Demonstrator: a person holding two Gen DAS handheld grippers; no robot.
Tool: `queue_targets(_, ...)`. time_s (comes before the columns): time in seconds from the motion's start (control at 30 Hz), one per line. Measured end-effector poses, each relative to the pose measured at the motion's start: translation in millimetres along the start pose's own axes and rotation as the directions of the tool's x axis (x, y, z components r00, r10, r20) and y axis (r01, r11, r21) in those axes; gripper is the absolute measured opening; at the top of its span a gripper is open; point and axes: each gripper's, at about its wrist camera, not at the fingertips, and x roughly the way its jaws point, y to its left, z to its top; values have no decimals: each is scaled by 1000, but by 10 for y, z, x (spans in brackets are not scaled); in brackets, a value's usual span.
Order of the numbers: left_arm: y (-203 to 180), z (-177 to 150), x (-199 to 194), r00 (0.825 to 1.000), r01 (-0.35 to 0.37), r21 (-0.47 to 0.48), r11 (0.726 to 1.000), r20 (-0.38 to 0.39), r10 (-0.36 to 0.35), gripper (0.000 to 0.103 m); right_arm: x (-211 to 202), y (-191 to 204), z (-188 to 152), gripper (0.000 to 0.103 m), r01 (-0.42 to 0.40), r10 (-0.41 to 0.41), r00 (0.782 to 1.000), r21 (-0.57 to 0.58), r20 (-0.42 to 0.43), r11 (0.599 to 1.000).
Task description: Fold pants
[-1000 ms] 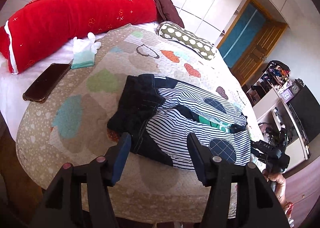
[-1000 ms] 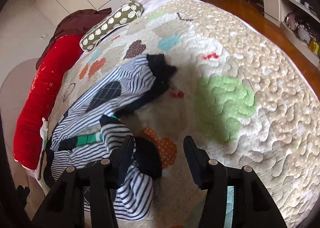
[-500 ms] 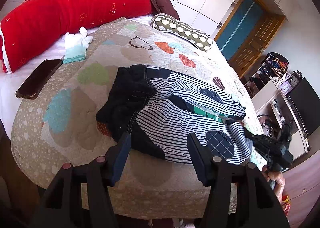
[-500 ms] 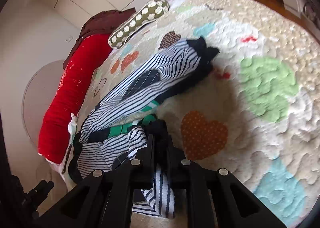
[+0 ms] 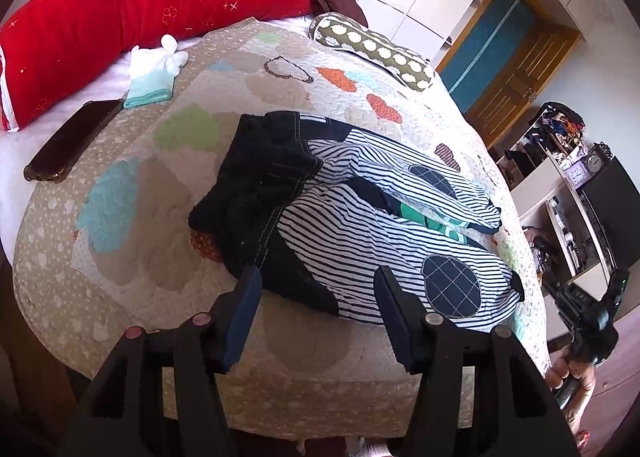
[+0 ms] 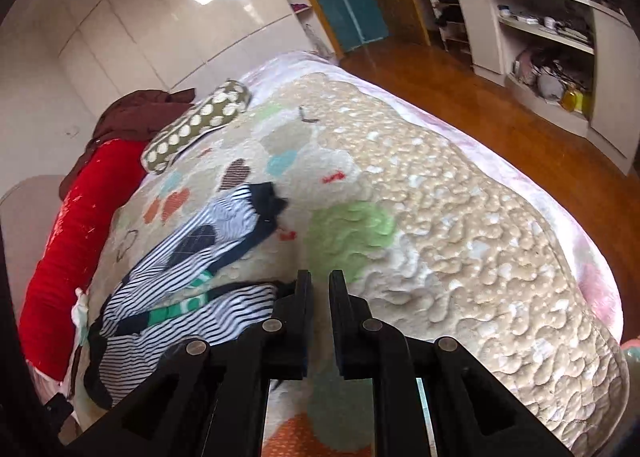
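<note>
The black-and-white striped pants (image 5: 360,217) with a dark waistband and checked knee patches lie spread on the quilted bed (image 5: 140,197). My left gripper (image 5: 318,297) is open and hovers above the near leg, by the waistband end. In the right wrist view the pants (image 6: 192,289) lie to the left. My right gripper (image 6: 319,289) is shut, its jaws nearly closed at the cuff of the near leg; whether cloth is pinched between them I cannot tell. The right gripper also shows in the left wrist view (image 5: 588,321) beyond that cuff.
A long red bolster (image 5: 140,17) and a dotted green pillow (image 5: 372,49) lie at the head of the bed. A dark phone (image 5: 68,145) and folded pale cloth (image 5: 152,73) lie at the left. Shelves (image 6: 540,37) and wooden floor (image 6: 480,105) are to the right.
My right gripper closed at the near leg's cuff and drew it out, straightening that leg. My left gripper stayed open and pulled back slightly.
</note>
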Motion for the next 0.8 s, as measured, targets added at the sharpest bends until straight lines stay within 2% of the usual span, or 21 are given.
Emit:
queue_targets(0.07,-13,-16,30,1000,-6,10,1000,-6,6,57,61,258,-31,40,-89,88,996,-55,-32,994)
queue_targets(0.1,-17,-21,43,1000,-18,21,1000,-5,18,57,119,400,-73,43,-140,136,989,-87,-59,986)
queue_targets(0.17,-16,-17,51,999,-45,37,998,4,45,57,209,615,-174,43,-187,173,980,-150,-102,971)
queue_targets(0.3,6,41,23,988,-145,79,986,60,140,58,468,958,-422,45,-216,174,966,-230,-191,949)
queue_targets(0.37,17,63,9,978,-194,95,976,93,185,62,597,987,-480,52,-224,170,958,-234,-230,946)
queue_targets(0.47,20,94,14,964,-251,121,960,124,236,63,748,952,-564,52,-206,142,957,-250,-253,946)
queue_targets(0.63,44,159,99,960,-268,134,954,116,254,63,857,823,-586,55,-183,114,956,-244,-271,952)
queue_targets(0.8,75,206,195,958,-280,139,950,96,269,63,903,759,-581,55,-191,121,951,-232,-285,954)
